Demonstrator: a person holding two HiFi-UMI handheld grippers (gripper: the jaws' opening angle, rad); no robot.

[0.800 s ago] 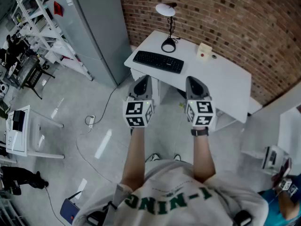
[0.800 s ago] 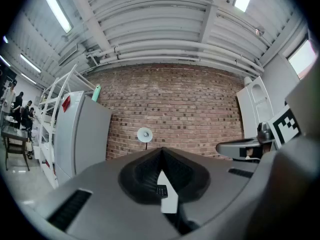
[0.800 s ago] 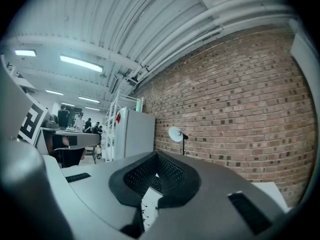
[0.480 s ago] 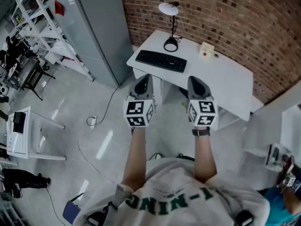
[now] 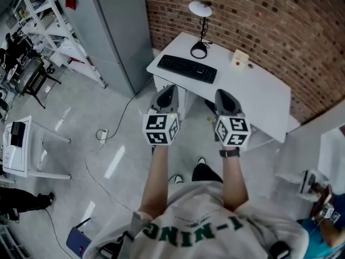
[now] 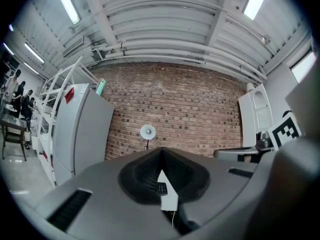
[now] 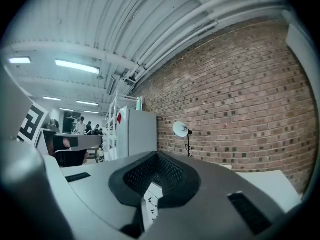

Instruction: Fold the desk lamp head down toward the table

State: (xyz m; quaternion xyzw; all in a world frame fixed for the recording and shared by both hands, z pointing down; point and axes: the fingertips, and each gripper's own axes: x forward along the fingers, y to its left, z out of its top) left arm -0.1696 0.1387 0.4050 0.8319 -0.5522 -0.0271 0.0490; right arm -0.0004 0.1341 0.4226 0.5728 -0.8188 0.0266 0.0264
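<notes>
The desk lamp stands at the back of the white desk [image 5: 259, 93] by the brick wall, its white head [image 5: 200, 7] raised on a thin black stem above a ring base [image 5: 199, 50]. I hold both grippers level over the floor, well short of the desk. The left gripper [image 5: 166, 93] and the right gripper [image 5: 224, 95] are both shut with nothing in them. In the left gripper view the lamp [image 6: 147, 132] shows small and far above the closed jaws [image 6: 161, 153]. In the right gripper view the lamp [image 7: 180, 129] stands beyond the closed jaws [image 7: 156, 156].
A black keyboard [image 5: 187, 68] and a small cream box [image 5: 240, 59] lie on the desk. A tall grey cabinet [image 5: 105, 31] stands left of the desk, with white racks [image 5: 43, 15] further left. A cable [image 5: 102, 136] runs across the floor. Another person [image 5: 326, 217] is at lower right.
The person has stepped forward; the desk and lamp have shifted slightly right in the head view. Both grippers keep the same level pose, shut.
</notes>
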